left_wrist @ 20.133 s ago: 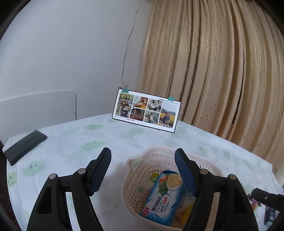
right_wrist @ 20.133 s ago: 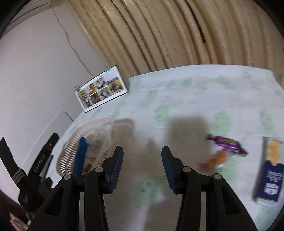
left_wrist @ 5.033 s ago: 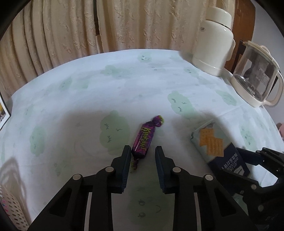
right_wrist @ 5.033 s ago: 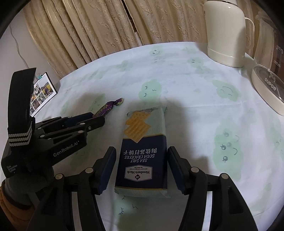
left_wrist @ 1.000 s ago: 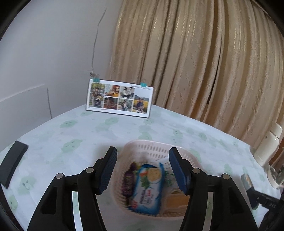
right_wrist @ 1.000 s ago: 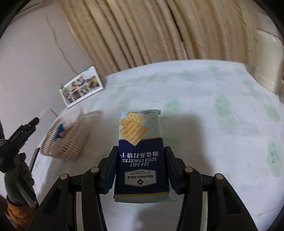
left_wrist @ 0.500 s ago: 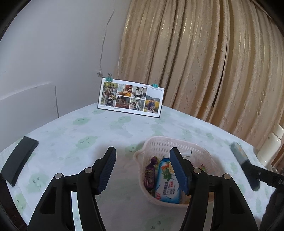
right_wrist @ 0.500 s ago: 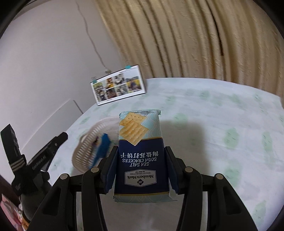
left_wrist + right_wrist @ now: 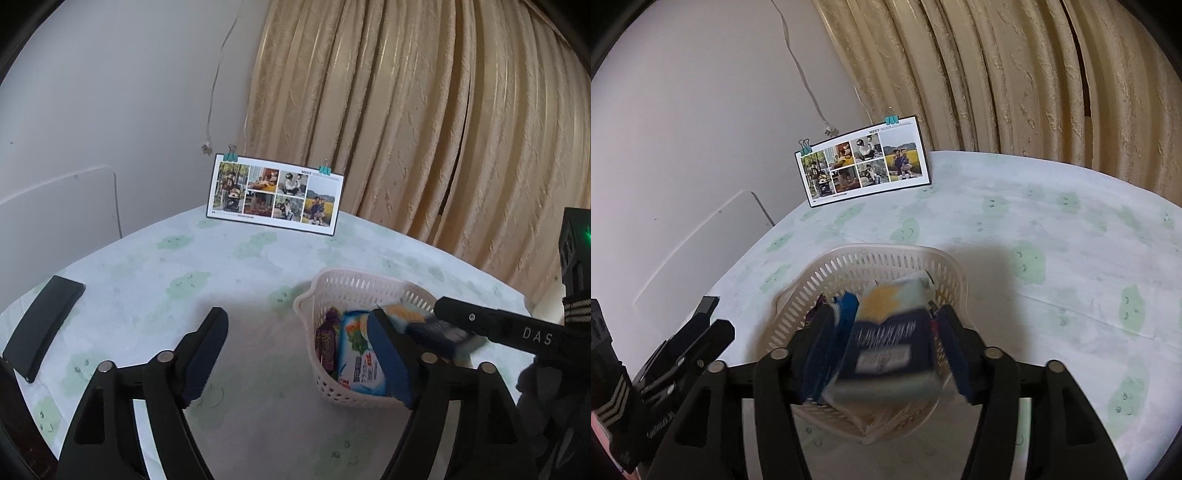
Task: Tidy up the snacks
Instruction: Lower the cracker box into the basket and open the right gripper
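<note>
The right hand-held gripper stood parted over the basket, the blurred cracker pack loose between its fingers; the left hand-held gripper gaped wide, empty, above the desk

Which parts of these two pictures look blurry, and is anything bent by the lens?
Right wrist view: the cracker pack is motion-smeared, its print unreadable, while the basket rim and photo card stay sharp. Left wrist view: the same pack is smeared too; the candy and blue packet are clear. Both views: fisheye curves the curtain and darkens the corners.
</note>
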The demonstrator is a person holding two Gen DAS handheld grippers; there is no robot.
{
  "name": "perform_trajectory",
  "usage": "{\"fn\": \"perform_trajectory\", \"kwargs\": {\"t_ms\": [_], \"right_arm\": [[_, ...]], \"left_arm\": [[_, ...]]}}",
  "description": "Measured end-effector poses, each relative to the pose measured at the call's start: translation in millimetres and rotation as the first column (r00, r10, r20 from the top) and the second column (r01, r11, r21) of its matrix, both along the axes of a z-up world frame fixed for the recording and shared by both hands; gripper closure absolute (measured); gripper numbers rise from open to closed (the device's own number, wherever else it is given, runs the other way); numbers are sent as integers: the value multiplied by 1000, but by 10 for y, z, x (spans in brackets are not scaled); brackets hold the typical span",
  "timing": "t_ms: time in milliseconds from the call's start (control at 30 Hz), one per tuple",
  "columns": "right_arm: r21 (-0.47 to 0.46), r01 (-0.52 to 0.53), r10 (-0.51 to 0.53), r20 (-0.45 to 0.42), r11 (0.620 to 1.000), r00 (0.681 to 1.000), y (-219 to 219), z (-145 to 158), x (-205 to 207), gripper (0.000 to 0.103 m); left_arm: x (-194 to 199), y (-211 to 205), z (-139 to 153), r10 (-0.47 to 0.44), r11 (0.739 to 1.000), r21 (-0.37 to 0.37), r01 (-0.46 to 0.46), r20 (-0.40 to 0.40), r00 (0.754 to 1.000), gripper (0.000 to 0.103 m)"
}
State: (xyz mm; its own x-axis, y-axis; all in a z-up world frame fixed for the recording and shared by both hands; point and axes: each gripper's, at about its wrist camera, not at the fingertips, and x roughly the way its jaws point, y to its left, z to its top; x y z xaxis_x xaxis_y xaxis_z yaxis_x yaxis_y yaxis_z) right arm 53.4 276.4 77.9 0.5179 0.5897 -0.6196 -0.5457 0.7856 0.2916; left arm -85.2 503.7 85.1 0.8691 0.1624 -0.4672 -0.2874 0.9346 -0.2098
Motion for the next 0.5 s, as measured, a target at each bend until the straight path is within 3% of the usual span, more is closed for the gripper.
{"fn": "perform_trajectory", "kwargs": {"t_ms": [267,500], "right_arm": [[8,27,-27,-4,1000,1000,-157,-41,-89,41],[-19,36,-35,27,999,999,-307,-77,-269,23]], "left_arm": [[-12,12,-30,2,1000,-2,-2,-6,1000,23],[-19,-104,-26,-9,999,48,10,-12,1000,14]]}}
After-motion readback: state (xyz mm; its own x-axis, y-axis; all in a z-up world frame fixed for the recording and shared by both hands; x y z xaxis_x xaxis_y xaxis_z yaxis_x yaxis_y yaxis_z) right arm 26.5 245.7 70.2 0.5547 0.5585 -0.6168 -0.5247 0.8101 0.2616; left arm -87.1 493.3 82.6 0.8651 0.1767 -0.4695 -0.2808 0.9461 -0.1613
